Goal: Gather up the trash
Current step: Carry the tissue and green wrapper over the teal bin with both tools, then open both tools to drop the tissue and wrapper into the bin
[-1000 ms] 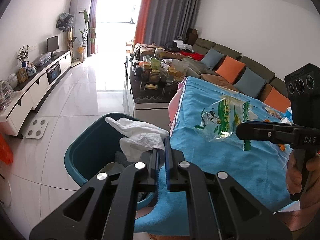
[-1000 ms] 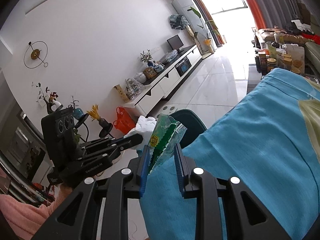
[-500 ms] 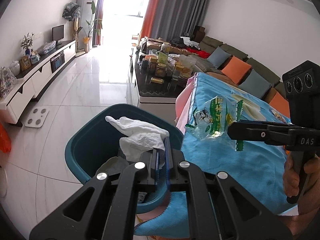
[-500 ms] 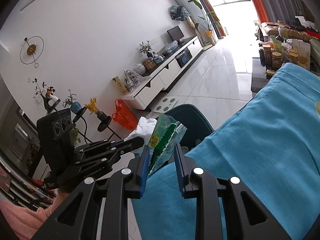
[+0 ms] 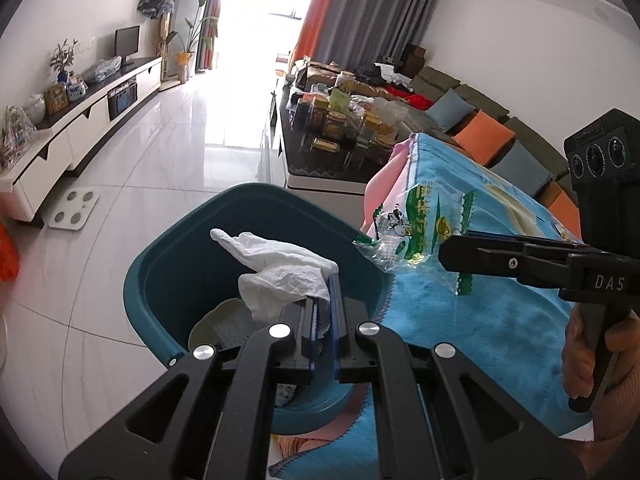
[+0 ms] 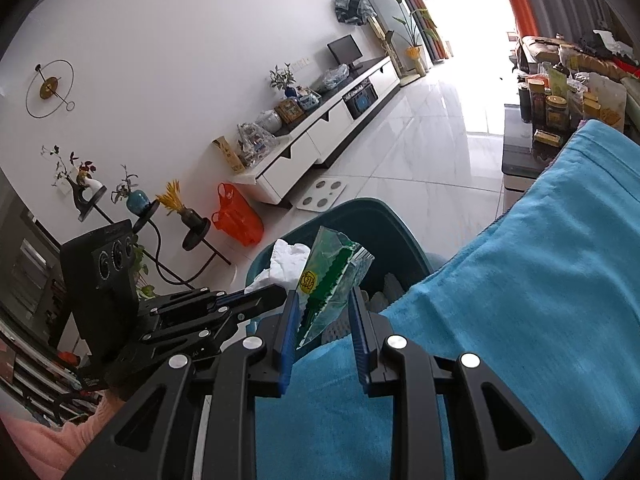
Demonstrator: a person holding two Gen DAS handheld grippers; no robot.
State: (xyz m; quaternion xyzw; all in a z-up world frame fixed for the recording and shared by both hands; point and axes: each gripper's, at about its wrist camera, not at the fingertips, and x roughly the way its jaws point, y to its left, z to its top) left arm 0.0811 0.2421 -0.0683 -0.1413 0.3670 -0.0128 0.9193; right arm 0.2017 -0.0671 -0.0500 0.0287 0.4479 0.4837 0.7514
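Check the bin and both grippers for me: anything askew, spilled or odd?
Nothing spilled. The left gripper grips a crumpled white tissue over the teal bin; the right gripper holds a green-printed wrapper near the bin's rim. The blue towel overhangs that rim slightly.

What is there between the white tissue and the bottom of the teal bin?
In the left wrist view, the white tissue hangs in the left tool over the teal bin. Below it lies only trash already in the bin.
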